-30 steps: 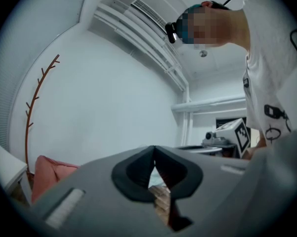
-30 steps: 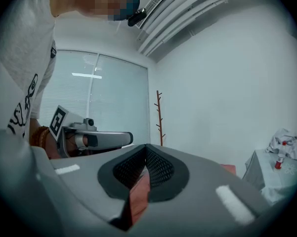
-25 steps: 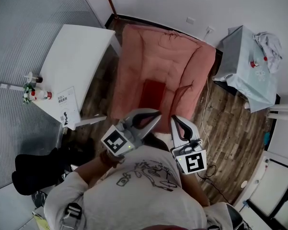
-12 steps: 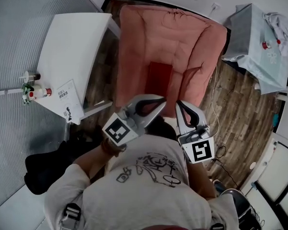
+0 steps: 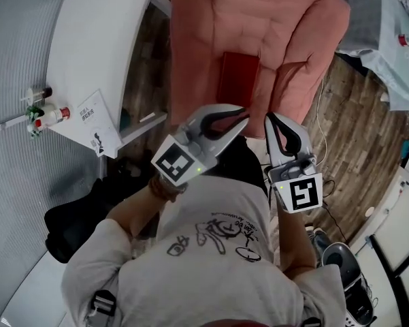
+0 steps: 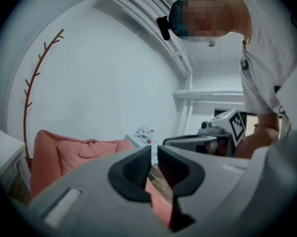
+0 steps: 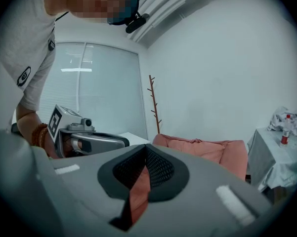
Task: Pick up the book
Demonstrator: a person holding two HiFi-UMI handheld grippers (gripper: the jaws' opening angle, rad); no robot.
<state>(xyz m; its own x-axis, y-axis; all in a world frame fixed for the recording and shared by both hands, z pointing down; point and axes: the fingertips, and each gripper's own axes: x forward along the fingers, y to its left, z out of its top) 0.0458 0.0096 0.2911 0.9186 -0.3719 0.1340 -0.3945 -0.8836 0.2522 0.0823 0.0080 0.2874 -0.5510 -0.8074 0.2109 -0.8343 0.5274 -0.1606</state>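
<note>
A dark red book point(image 5: 238, 78) lies flat on the seat of a pink cushioned sofa point(image 5: 258, 12). Both grippers hang side by side just short of the sofa's front edge, pointing at it and apart from the book. My left gripper point(image 5: 242, 114) is below the book; its jaws are opening, with a narrow slit between them and nothing in it point(image 6: 154, 150). My right gripper point(image 5: 271, 119) is to the book's lower right, shut and empty point(image 7: 146, 149). The gripper views show the sofa point(image 7: 207, 149) but not the book.
A white table point(image 5: 102, 39) stands left of the sofa with small bottles point(image 5: 44, 116) and a leaflet point(image 5: 95, 129) at its near end. A cloth-covered side table point(image 5: 388, 39) stands to the right. A black bag point(image 5: 75, 216) lies on the floor, a cable point(image 5: 324, 107) on the wood boards.
Both grippers have sunk and moved closer to the sofa, so the book now lies just ahead of their tips. The left jaws have parted slightly.
</note>
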